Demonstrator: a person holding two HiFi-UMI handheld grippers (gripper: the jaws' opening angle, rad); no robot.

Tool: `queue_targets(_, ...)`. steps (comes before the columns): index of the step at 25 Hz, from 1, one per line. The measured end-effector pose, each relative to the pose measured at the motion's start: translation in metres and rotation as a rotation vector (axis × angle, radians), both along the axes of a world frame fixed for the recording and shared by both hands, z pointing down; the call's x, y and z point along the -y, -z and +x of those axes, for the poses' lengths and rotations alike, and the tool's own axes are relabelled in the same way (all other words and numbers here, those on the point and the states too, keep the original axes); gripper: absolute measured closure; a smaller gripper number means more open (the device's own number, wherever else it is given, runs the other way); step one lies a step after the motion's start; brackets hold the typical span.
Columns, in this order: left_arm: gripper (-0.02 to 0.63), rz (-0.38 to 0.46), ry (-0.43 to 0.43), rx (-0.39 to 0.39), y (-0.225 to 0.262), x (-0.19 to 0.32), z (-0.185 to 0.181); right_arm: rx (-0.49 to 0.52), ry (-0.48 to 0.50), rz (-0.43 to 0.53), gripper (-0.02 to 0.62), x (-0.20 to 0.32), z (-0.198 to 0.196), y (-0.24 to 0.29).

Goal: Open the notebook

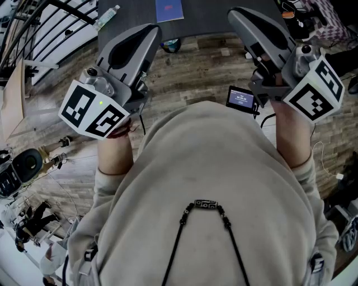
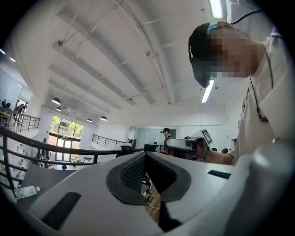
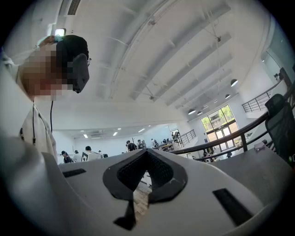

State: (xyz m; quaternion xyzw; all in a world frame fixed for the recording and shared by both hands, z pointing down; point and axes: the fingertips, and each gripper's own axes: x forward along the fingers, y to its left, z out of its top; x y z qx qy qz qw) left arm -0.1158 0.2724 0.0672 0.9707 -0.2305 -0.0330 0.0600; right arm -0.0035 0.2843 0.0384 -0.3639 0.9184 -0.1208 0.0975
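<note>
Blue-covered, the notebook (image 1: 169, 10) lies on the dark table (image 1: 131, 17) well ahead of you, so bring the left gripper (image 2: 145, 156) and right gripper (image 3: 146, 153) forward, both with fingers (image 3: 131, 175) closed on nothing, then part one pair at the cover's free edge.

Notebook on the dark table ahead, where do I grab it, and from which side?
The notebook lies flat and seemingly closed on the dark table, so probably only its cover's thin edge offers a grip. Come in low from the near side and pinch the cover at a near corner; which edge is the spine is too small to tell.
</note>
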Motion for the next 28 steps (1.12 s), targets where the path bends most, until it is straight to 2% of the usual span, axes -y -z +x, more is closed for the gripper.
queue_targets(4,0.604,0.003,0.009,0.034,-0.01,0.005,0.003,0.021,-0.008,-0.037,0.58,0.007,0.005,-0.009)
queue_targets(9,0.604,-0.007,0.011,0.019,-0.007,0.007,0.005,0.037,-0.038,-0.029,0.578,0.013,0.014,-0.01)
queue_targets(13,0.603,0.012,0.04,-0.002,-0.008,0.011,0.002,0.021,0.027,-0.042,0.58,0.003,0.013,-0.019)
queue_targets(17,0.603,0.015,0.038,0.006,-0.007,0.012,0.007,-0.002,0.036,-0.041,0.58,-0.004,0.019,-0.022)
queue_targets(28,0.604,-0.021,0.017,0.084,-0.019,0.009,0.036,0.057,0.063,-0.035,0.58,-0.005,0.048,-0.032)
